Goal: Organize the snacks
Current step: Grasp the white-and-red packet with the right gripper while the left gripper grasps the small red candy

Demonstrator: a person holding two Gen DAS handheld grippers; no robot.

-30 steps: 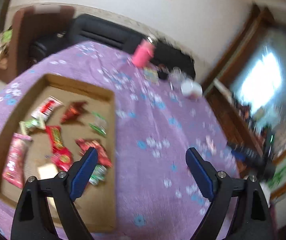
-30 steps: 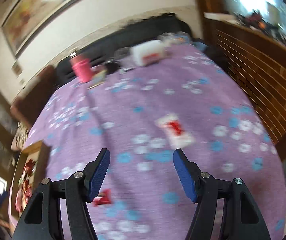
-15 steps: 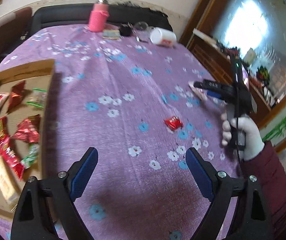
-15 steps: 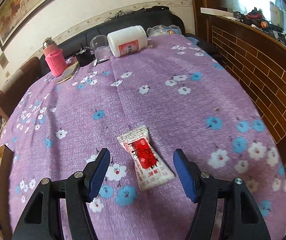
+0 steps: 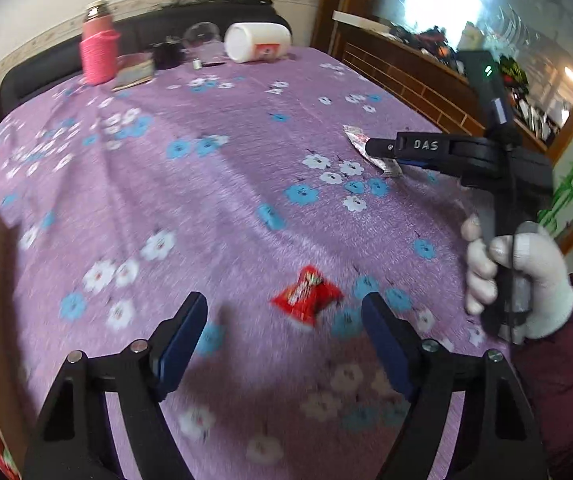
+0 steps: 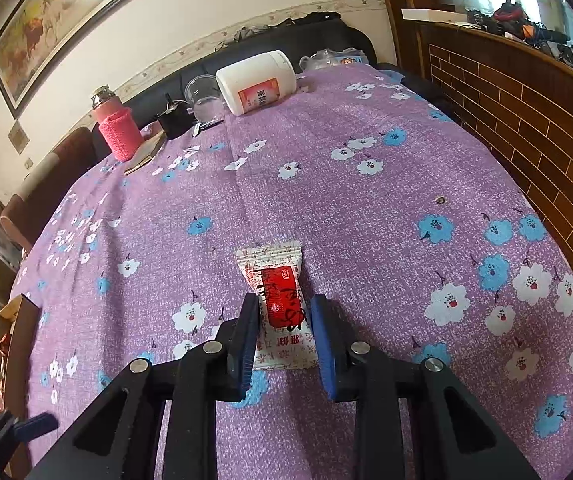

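A white snack packet with a red label (image 6: 280,300) lies flat on the purple flowered tablecloth (image 6: 366,208). My right gripper (image 6: 284,316) has its jaws closed in on the packet's two sides, touching it. The packet also shows in the left wrist view (image 5: 370,152), partly behind the right gripper (image 5: 386,148). A small red candy wrapper (image 5: 306,294) lies on the cloth just ahead of my left gripper (image 5: 284,312), which is open and empty, its fingers on either side of the candy and slightly short of it.
A cardboard tray holding snacks (image 6: 6,332) sits at the table's left edge. At the far end stand a pink bottle (image 6: 116,128), a white jar on its side (image 6: 256,80), a clear cup (image 6: 204,96) and a small dark item (image 6: 174,120). A brick-patterned wall (image 6: 526,120) is to the right.
My right gripper moved forward over the white packet and closed its jaws onto it. My left gripper swung right from the tray and came up to the red candy.
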